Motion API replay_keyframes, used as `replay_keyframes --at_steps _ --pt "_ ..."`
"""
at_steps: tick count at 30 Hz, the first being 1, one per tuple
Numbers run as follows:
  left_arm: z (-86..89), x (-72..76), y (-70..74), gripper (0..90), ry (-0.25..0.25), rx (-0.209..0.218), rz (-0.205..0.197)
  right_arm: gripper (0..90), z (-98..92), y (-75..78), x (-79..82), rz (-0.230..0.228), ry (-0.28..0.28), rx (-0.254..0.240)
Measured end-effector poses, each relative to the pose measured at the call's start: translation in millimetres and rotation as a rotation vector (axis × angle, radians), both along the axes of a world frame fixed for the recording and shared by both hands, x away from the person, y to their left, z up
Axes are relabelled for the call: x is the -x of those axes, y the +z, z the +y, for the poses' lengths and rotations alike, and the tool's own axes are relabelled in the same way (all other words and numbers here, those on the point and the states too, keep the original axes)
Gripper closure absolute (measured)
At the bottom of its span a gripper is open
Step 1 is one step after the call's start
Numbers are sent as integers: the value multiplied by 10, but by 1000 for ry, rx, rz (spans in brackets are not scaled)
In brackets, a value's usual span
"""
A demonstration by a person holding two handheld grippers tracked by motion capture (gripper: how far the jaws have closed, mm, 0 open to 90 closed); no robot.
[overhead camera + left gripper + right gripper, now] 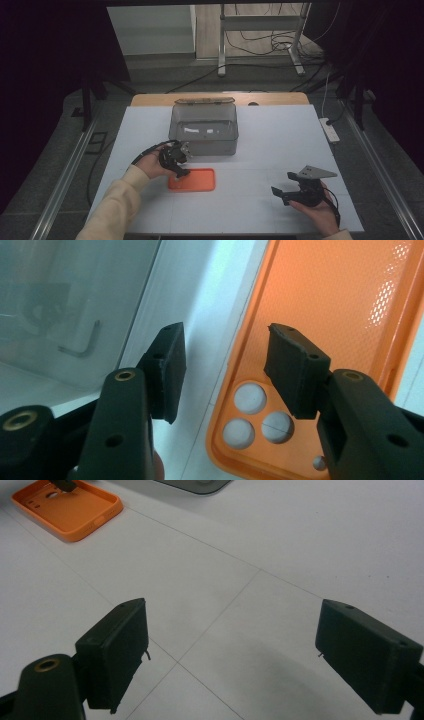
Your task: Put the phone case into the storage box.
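Observation:
An orange phone case point(192, 180) lies open side up on the white table, just in front of a clear plastic box point(204, 129). My left gripper point(176, 165) is open and hangs over the case's left edge; its jaws straddle the case's long rim point(240, 365) near the camera cutouts point(257, 415). Far to the right, near the table's front, my right gripper point(282, 186) is open above bare table with nothing between its jaws. The case point(67, 507) lies off at the upper left in the right gripper view point(230, 650).
The clear box point(65, 305) has its lid tipped up behind it, and a hex key point(82, 342) lies inside. A white power strip point(330, 130) rests at the table's right edge. White table surface point(280, 145) spreads between the two grippers.

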State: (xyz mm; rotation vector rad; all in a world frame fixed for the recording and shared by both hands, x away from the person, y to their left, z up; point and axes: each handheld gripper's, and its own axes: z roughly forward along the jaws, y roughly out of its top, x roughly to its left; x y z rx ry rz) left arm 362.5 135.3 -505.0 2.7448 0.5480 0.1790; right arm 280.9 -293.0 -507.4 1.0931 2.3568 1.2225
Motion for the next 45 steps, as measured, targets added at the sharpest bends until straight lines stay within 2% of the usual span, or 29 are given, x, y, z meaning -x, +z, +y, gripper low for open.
replay_keyframes --at_steps 11,23,29,35,42,45 --pt "-12 -18 0 570 5 6 12 139 1 -1 0 -1 3 -2" --pt "-36 -33 -5 583 -6 17 19 139 1 -2 -2 1 2 2" --pt "-77 -58 3 609 -8 5 50 139 5 -6 -3 3 3 0" --pt "-108 -111 13 630 -2 -7 100 139 6 -6 -2 2 5 1" --pt "-139 -142 18 675 -2 -9 131 139 6 -7 -4 1 5 2" --pt "-162 -145 19 697 -6 -13 131 139 7 -7 -3 1 5 2"
